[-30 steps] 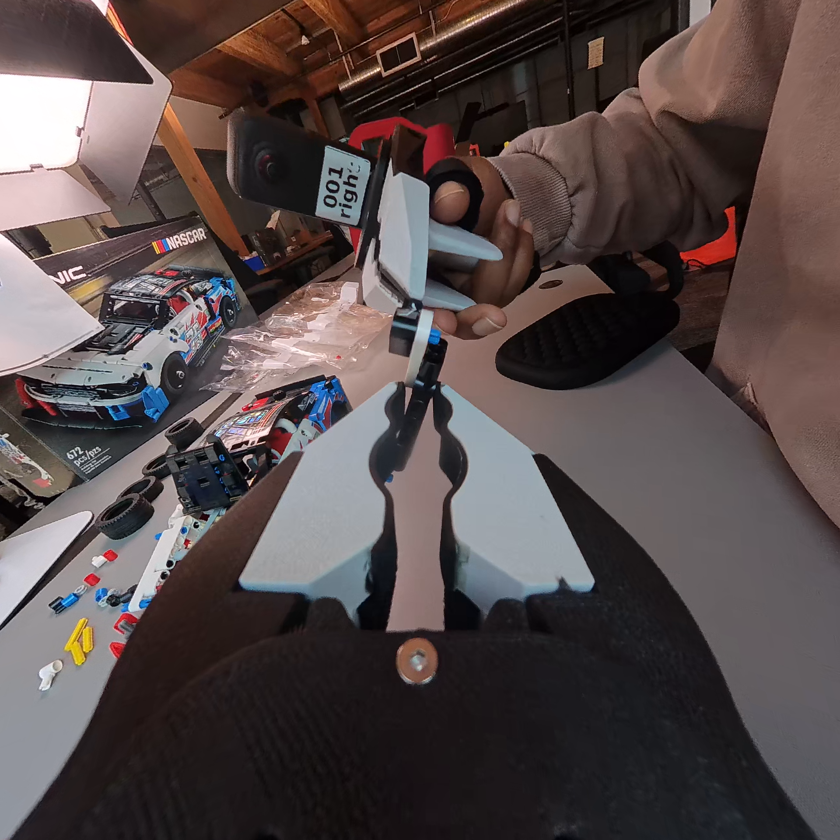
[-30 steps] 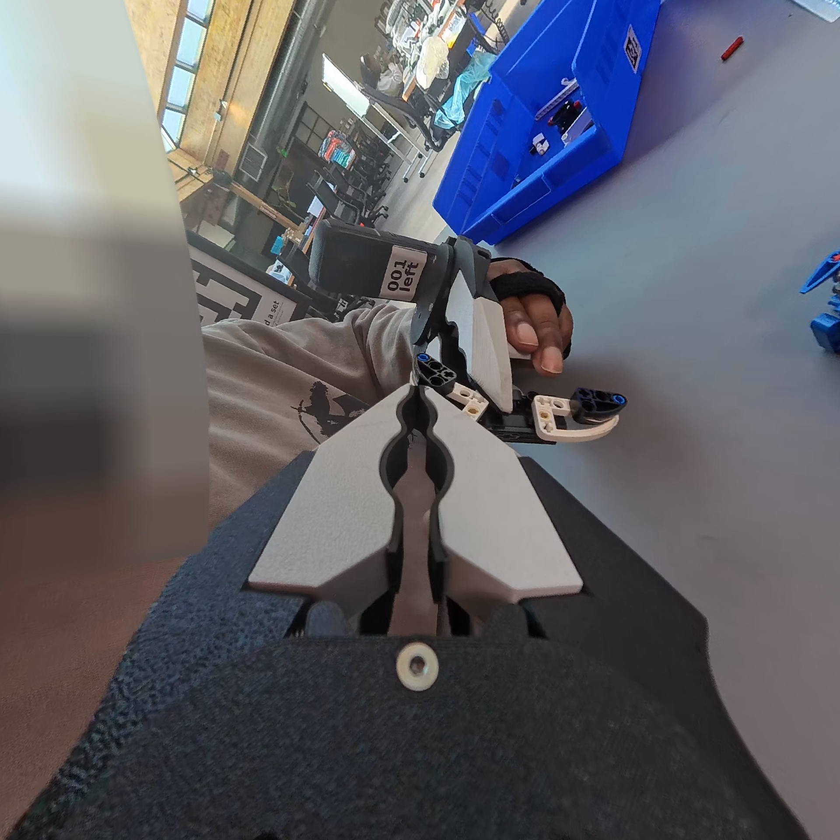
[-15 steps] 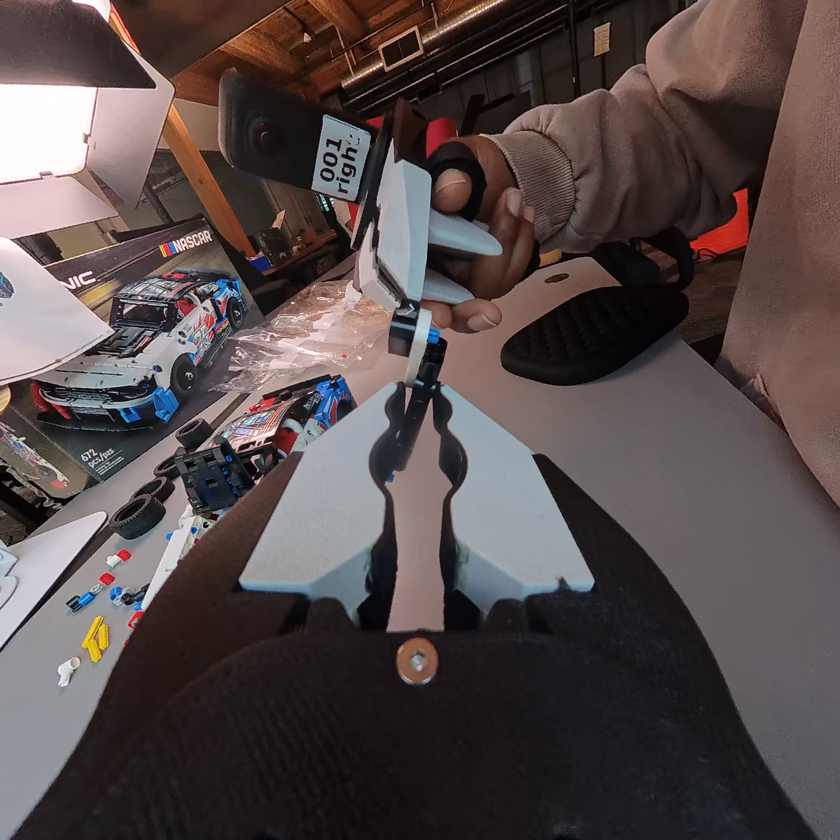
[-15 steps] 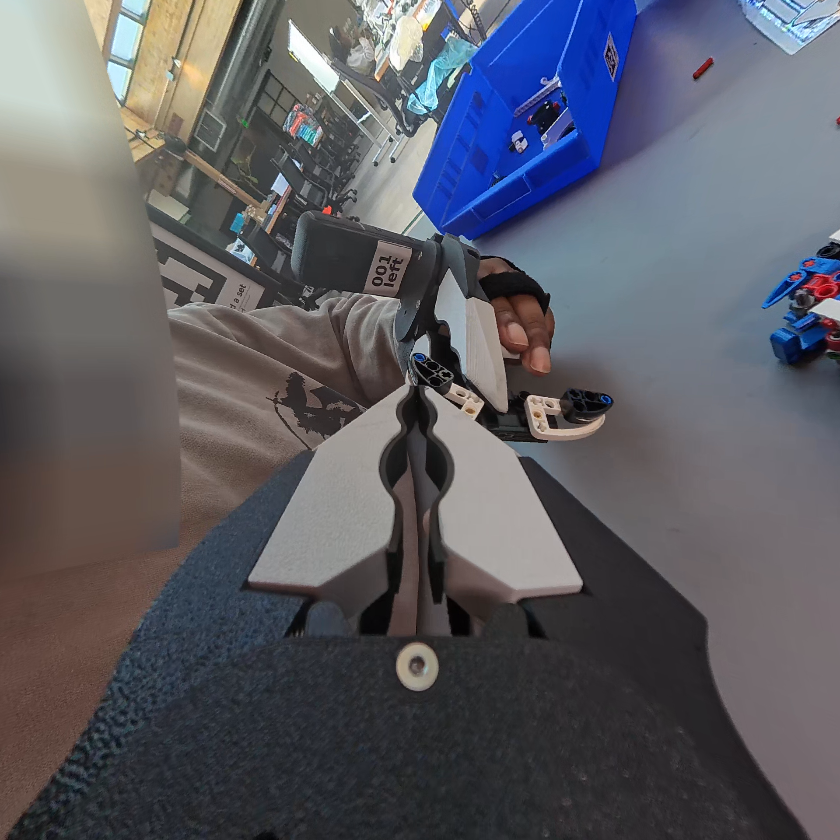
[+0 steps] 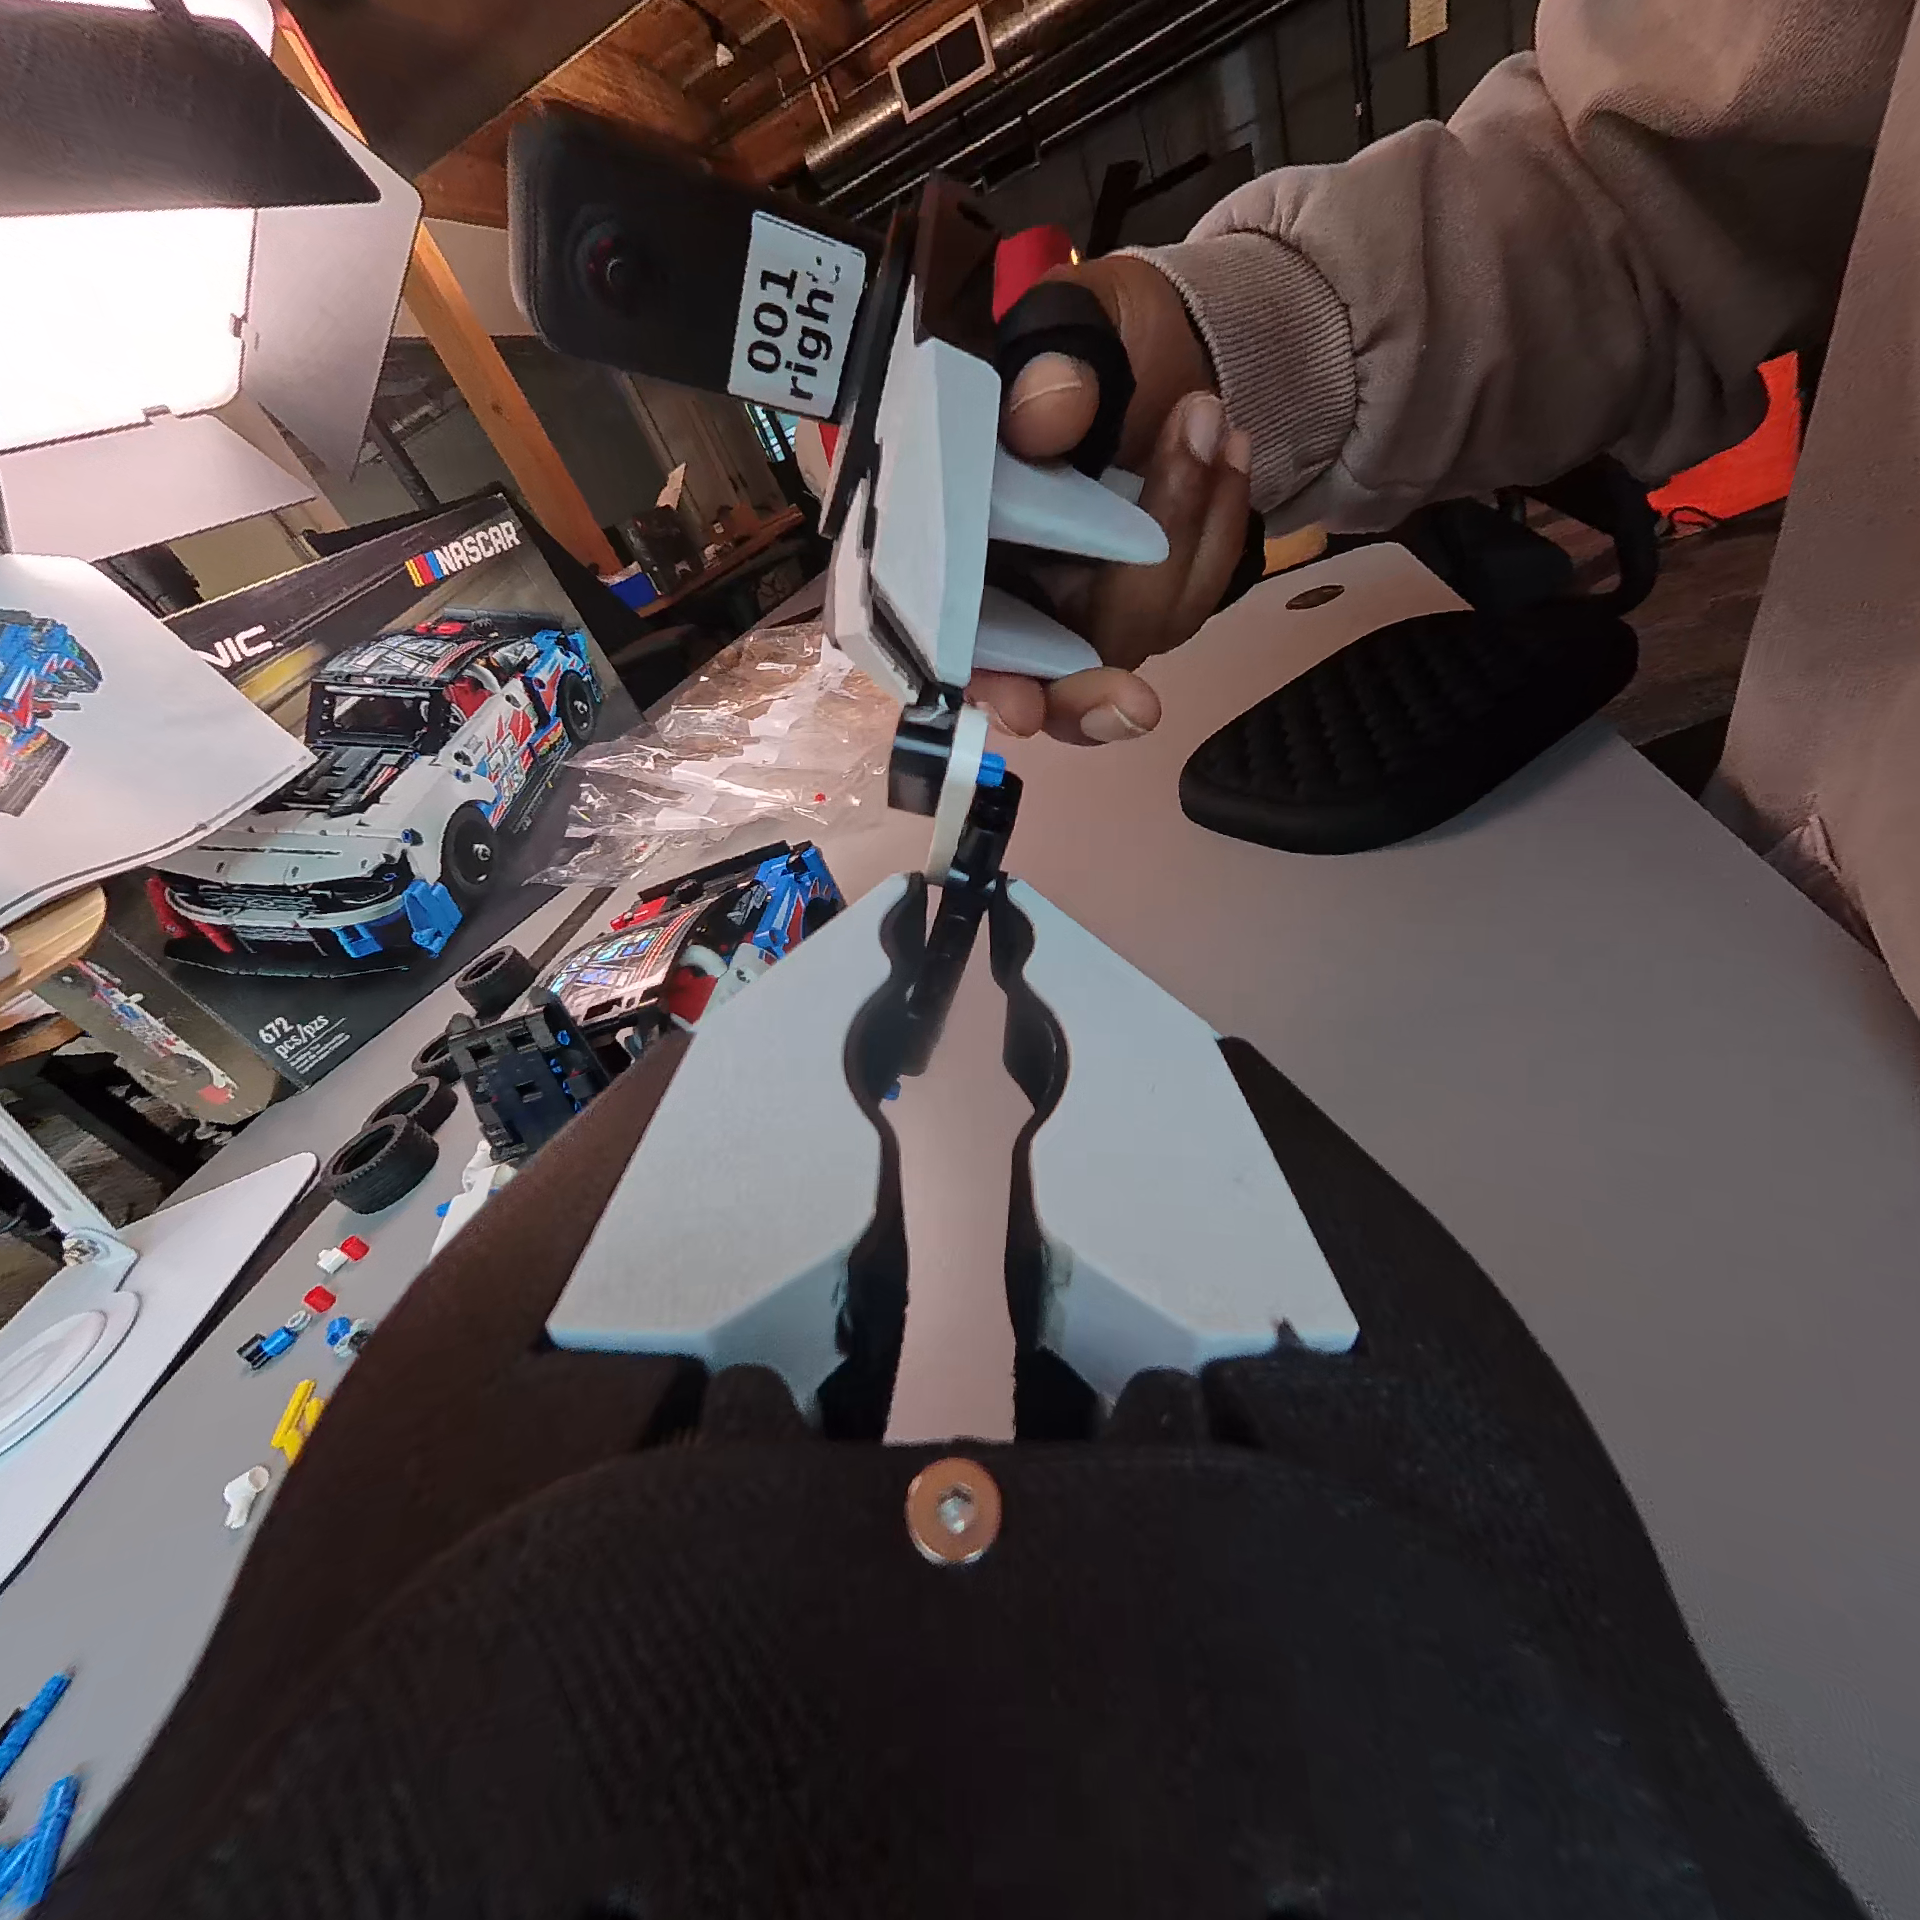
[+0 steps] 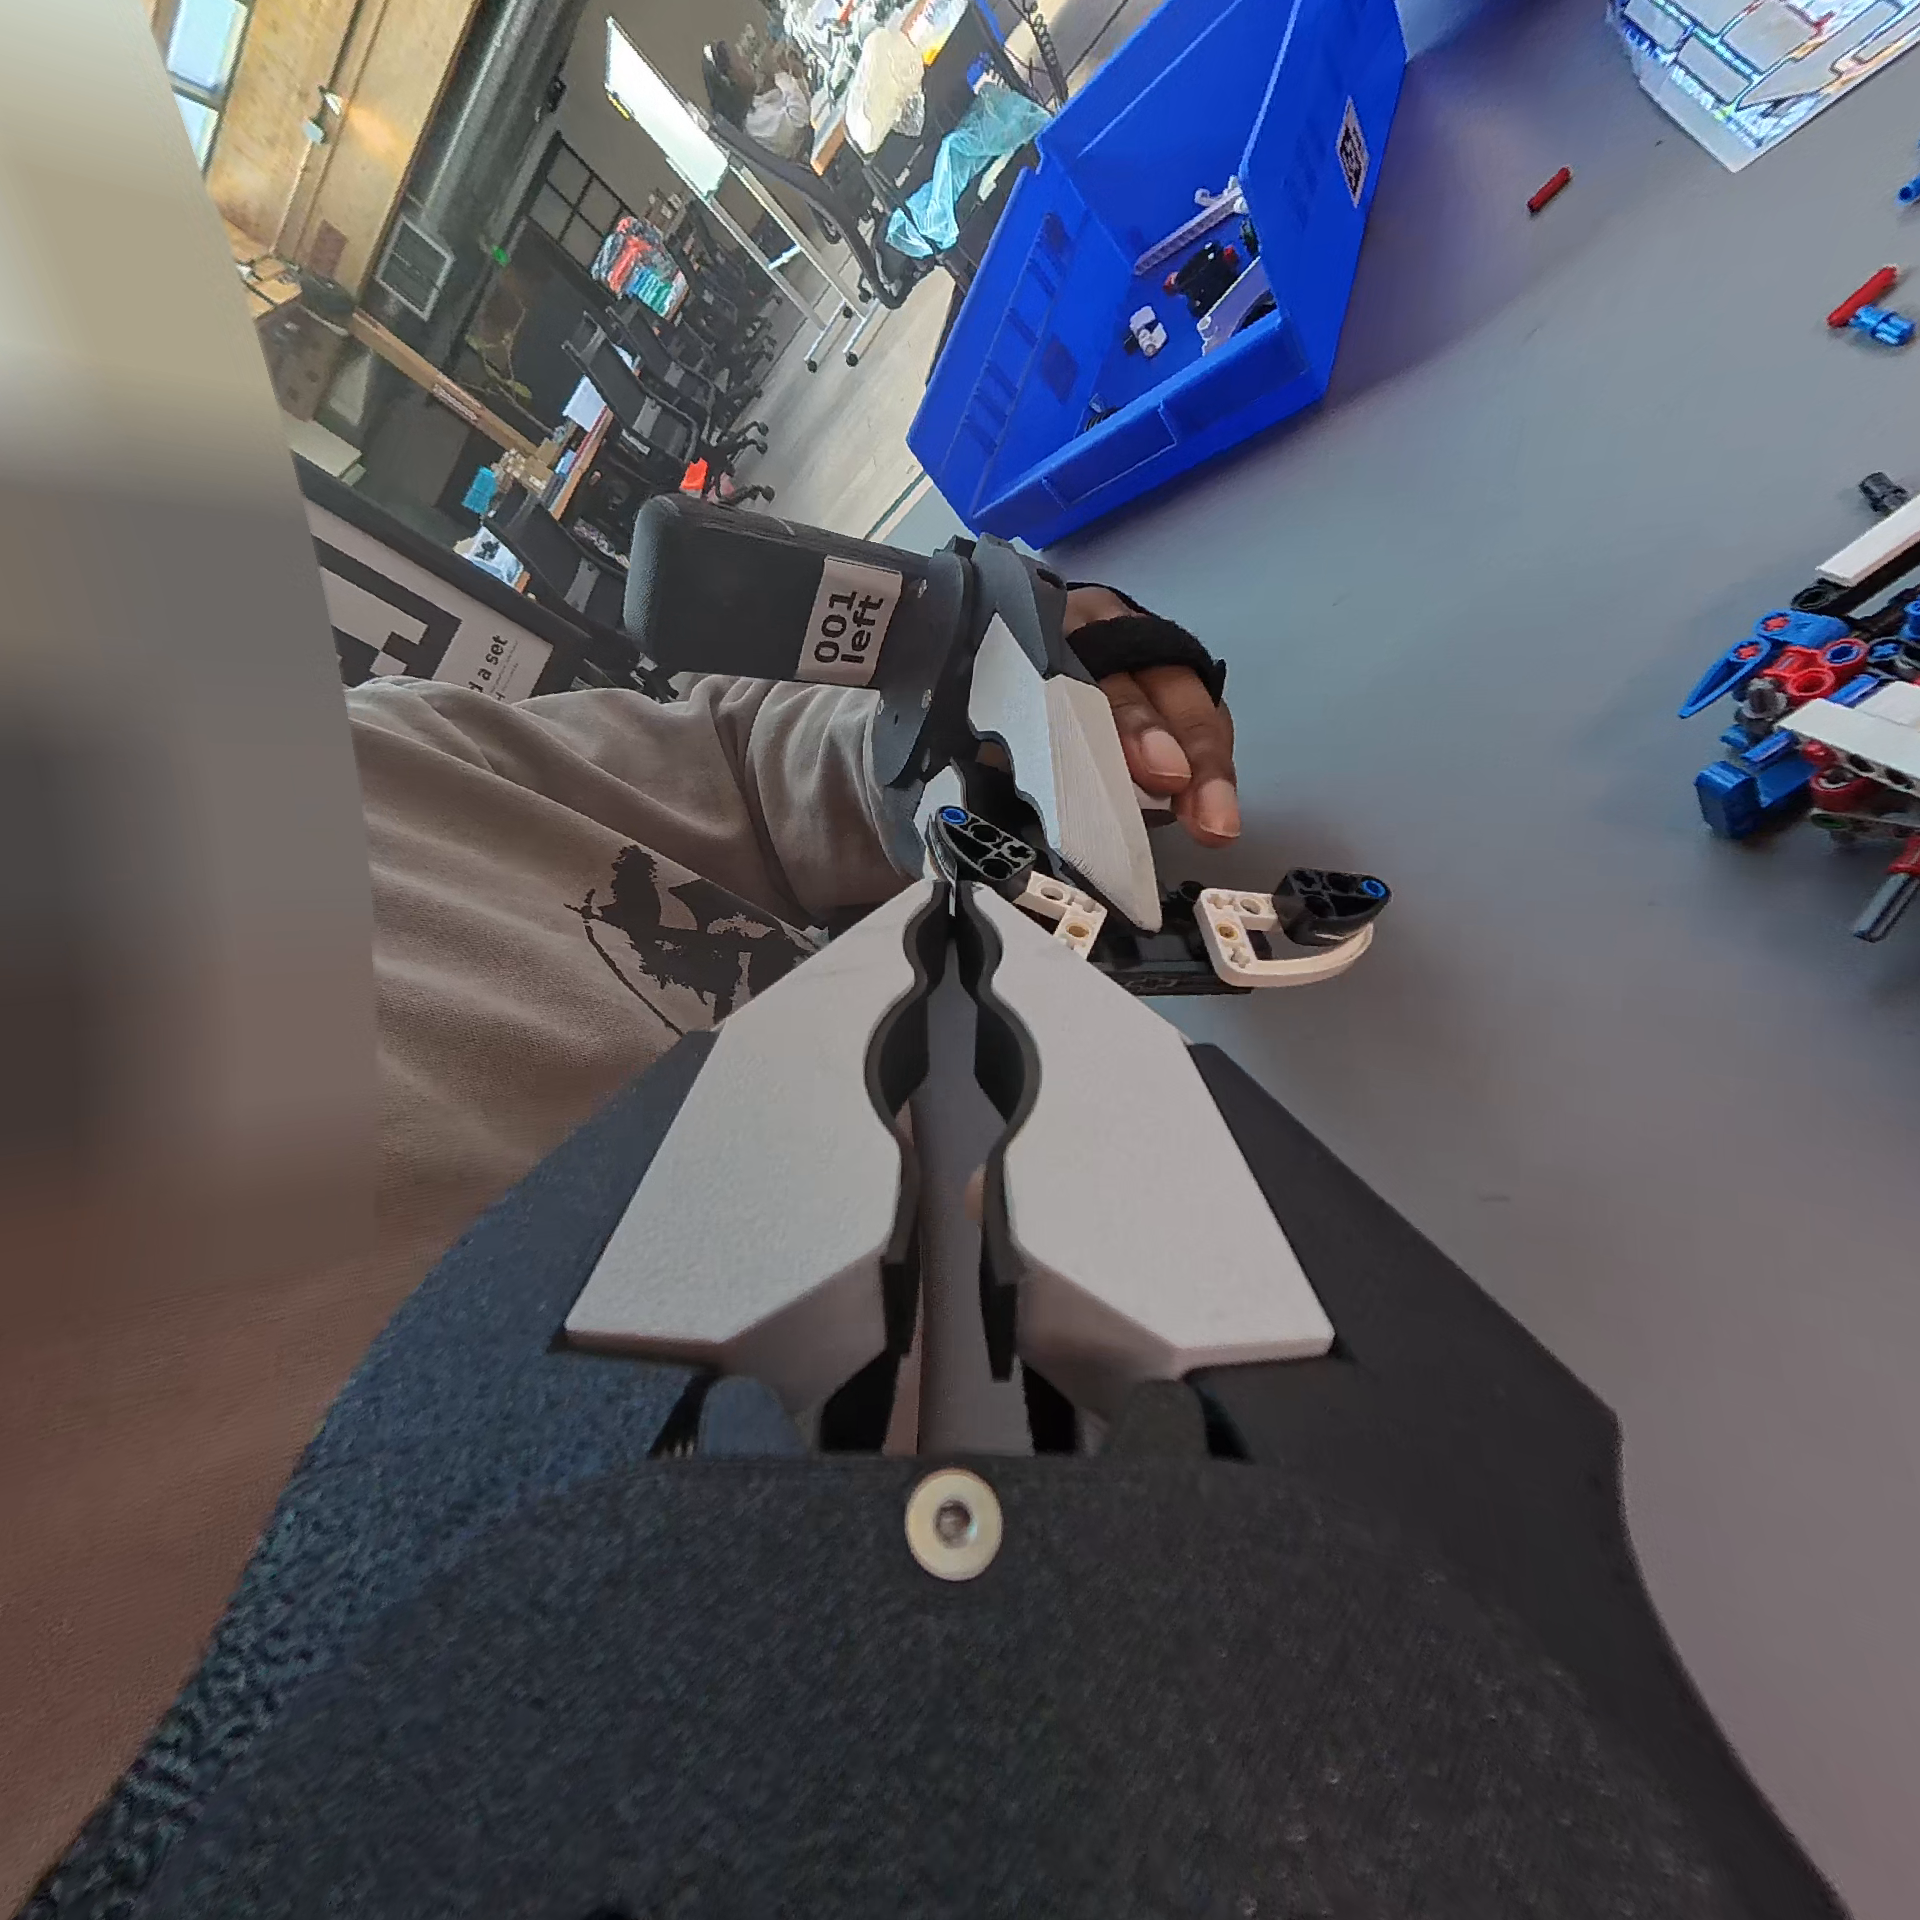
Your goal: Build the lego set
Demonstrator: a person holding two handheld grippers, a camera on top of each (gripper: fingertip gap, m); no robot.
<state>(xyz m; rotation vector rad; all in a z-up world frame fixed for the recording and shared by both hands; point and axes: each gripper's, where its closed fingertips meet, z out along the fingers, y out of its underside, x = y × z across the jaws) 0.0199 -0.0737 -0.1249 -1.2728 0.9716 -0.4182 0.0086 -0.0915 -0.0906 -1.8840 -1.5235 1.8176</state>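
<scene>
A small lego sub-assembly (image 5: 954, 821) of black and white beams with blue pins is held between both grippers above the grey table (image 5: 1455, 1039). My left gripper (image 5: 951, 896) is shut on its black lower part. In the right wrist view the sub-assembly (image 6: 1226, 940) runs right to a white curved piece and a black connector. My right gripper (image 6: 951, 906) is shut on the black connector (image 6: 982, 844) at its near end. The right gripper also shows in the left wrist view (image 5: 920, 691), and the left gripper in the right wrist view (image 6: 1101, 831).
The set's box (image 5: 343, 727), a partly built car (image 5: 707, 935), tyres (image 5: 379, 1174), loose small parts (image 5: 301, 1340) and plastic bags (image 5: 727, 748) lie to the left. A black pad (image 5: 1403, 727) lies at the right. A blue bin (image 6: 1143, 312) and a car section (image 6: 1818, 748) are in the right wrist view. Only a small space, under 4 cm, lies between the two pairs of fingers. The car section (image 6: 1818, 748) lies around 15 cm away from my left fingertips.
Both grippers keep their hold on the sub-assembly and have turned together a little. More of the car section has come into the right wrist view.
</scene>
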